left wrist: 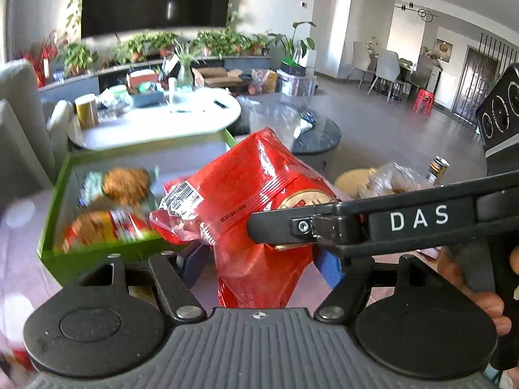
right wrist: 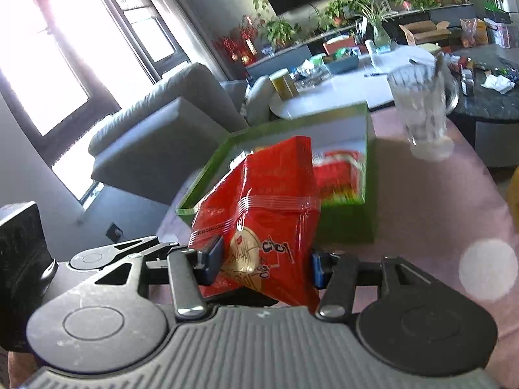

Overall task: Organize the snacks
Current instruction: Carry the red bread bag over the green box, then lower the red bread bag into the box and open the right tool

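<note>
While both pinch one crinkly red foil bag (left wrist: 256, 188), L gripper (left wrist: 259, 265) & R gripper (right wrist: 264, 264) hang nr green box (left wrist: 97, 259).

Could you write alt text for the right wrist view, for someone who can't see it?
A claw grips a red snack bag in front of a green box holding more snacks, on a pink table. A glass stands behind.

The red snack bag (right wrist: 259, 217) is glossy plastic film, crinkled, with shiny reflections. The green box (left wrist: 97, 257) looks like smooth matt cardboard (its inside is pale). The tumbler (right wrist: 418, 103) is clear ribbed glass. The right hand-held gripper (right wrist: 264, 261) is matt black plastic with metal rivets.
</note>
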The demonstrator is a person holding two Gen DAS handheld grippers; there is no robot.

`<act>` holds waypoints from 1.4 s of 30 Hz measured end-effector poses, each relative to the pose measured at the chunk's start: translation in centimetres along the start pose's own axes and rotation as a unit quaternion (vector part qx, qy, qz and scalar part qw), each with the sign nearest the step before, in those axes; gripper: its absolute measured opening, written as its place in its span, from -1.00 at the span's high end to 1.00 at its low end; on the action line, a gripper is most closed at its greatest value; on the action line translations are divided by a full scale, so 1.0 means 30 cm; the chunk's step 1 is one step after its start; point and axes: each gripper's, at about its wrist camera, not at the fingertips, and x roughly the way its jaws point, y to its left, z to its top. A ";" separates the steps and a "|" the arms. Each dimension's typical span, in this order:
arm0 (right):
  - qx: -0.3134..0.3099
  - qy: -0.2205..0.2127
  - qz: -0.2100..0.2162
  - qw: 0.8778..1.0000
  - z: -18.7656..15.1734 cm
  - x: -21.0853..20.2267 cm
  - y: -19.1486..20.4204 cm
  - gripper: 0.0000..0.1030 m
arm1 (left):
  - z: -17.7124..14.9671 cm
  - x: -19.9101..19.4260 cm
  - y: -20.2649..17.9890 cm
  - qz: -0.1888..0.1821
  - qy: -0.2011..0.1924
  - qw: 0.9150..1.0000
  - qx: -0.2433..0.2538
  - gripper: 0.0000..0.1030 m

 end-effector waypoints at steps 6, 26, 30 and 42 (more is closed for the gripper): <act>0.021 -0.025 0.031 0.999 0.121 0.061 -0.026 -0.15 | 0.119 0.038 0.056 0.023 -0.014 0.999 0.021 -0.31; 0.054 -0.038 0.026 0.998 0.281 0.261 -0.127 -0.15 | 0.275 0.336 0.218 0.030 0.026 0.999 0.037 -0.31; 0.080 -0.031 0.024 0.996 0.282 0.302 -0.173 -0.15 | 0.273 0.393 0.217 0.039 0.040 0.997 0.049 -0.31; 0.125 -0.051 -0.036 0.990 0.246 0.285 -0.239 -0.29 | 0.235 0.371 0.248 0.084 0.030 0.995 0.048 -0.30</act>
